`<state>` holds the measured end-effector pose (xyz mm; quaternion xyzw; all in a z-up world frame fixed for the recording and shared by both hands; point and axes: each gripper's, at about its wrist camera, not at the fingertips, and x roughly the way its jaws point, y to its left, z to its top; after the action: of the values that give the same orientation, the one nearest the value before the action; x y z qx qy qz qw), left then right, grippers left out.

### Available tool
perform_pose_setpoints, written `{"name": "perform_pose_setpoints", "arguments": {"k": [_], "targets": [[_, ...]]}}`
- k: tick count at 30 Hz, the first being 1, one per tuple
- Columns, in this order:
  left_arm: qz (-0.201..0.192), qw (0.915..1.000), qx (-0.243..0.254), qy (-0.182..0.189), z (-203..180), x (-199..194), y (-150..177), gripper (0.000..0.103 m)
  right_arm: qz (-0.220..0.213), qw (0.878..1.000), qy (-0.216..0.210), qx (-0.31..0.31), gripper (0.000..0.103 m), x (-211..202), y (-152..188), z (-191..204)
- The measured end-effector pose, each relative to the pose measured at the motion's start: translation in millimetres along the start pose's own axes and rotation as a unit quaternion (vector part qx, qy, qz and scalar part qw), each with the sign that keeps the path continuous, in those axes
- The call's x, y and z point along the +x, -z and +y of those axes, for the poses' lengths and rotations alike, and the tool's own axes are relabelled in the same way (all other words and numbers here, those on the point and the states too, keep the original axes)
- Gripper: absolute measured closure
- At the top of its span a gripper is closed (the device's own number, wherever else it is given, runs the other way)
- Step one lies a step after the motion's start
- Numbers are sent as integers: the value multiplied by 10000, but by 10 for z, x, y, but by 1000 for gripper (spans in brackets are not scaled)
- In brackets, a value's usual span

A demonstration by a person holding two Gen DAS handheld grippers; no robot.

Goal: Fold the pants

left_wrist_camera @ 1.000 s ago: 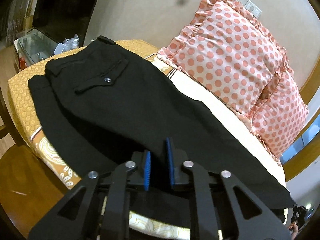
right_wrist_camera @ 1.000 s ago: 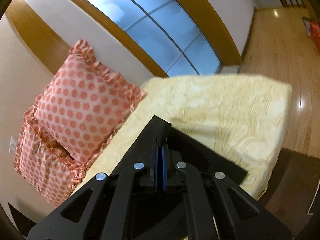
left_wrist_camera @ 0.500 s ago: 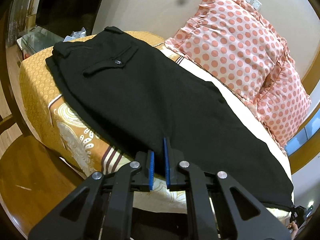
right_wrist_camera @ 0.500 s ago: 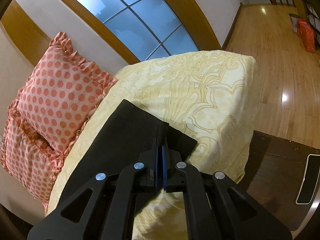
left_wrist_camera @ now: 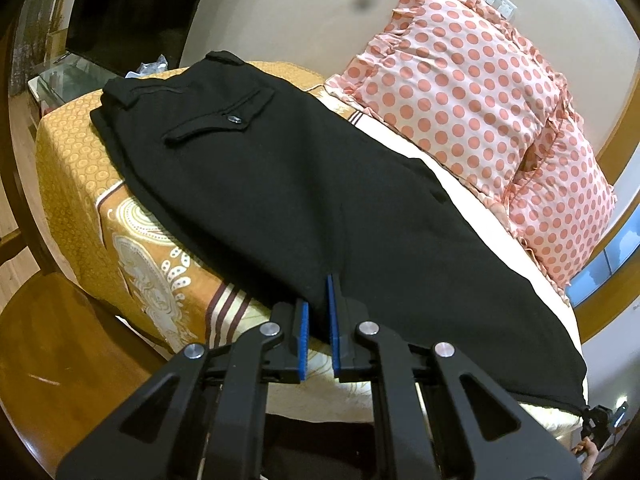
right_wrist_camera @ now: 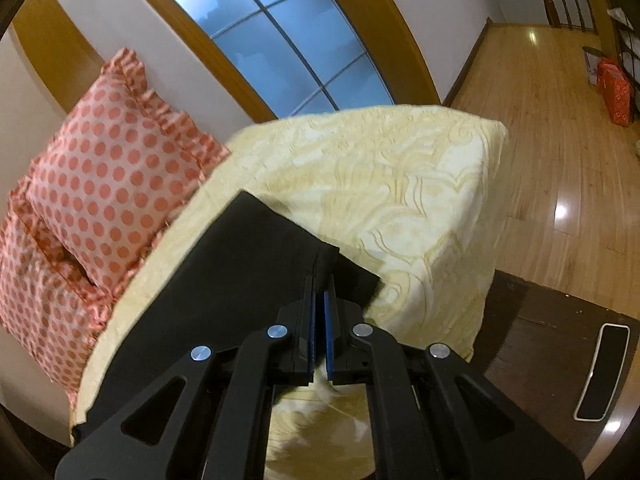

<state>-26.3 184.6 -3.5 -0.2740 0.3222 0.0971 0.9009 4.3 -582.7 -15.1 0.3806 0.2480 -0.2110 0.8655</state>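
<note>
Black pants (left_wrist_camera: 320, 184): spread lengthwise on the bed (right_wrist_camera: 420, 184), buttoned back pocket up, waistband at the orange cover (left_wrist_camera: 72, 168) | left gripper (left_wrist_camera: 318, 312): slightly parted, pinching the near edge mid-length | right gripper (right_wrist_camera: 319, 300): nearly closed on the hem | polka-dot pillows (left_wrist_camera: 472, 92): just beyond.

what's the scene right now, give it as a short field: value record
garment: black pants, laid lengthwise along the bed, back pocket up
surface: patterned bedspread
left gripper: at the pants' near edge, mid-length, fabric between its blue pads
right gripper: shut on the hem end
backdrop: polka-dot pillows against the wall
fold state: legs stacked, not yet folded across
</note>
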Motion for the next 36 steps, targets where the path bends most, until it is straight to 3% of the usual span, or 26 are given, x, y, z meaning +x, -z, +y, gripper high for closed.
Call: {"name": "perform_pose_setpoints", "arguments": {"k": [2, 4, 6, 10, 14, 21, 25, 27, 31, 36], "targets": [[1, 10000, -2, 22, 14, -21, -4, 90, -89, 10000, -14, 21, 95, -76, 8, -30], [-84, 10000, 10, -9, 23, -81, -14, 84, -294, 9995, 37, 107, 66, -190, -7, -87], [-382, 9988, 120, -266, -1, -193, -41, 70, -541, 9983, 155, 166, 53, -279, -27, -145], [-821, 9954, 331, -361, -74, -350, -133, 56, -534, 9982, 40, 261, 53, -244, -64, -223], [-953, 9934, 586, -239, -239, -338, -218, 43, -504, 9987, 13, 34, 53, -140, 20, -135], [-518, 9955, 790, -3, -409, 18, -174, 32, -257, 9961, -736, -420, 69, -130, 389, 100], [-314, 9969, 711, 77, -337, 147, -113, 30, -327, 9932, -1048, 374, 83, -40, 300, -115], [-288, 9976, 596, 209, -265, 167, -88, 28, -316, 9927, -1081, 440, 89, 13, 279, -108], [-327, 9968, 536, 486, -206, 151, -62, 22, -470, 9936, -1003, 229, 96, -20, 280, 90], [-377, 9956, 465, 725, -177, 150, -48, 14, -828, 9818, -1502, -820, 97, -322, 272, 983]]}}
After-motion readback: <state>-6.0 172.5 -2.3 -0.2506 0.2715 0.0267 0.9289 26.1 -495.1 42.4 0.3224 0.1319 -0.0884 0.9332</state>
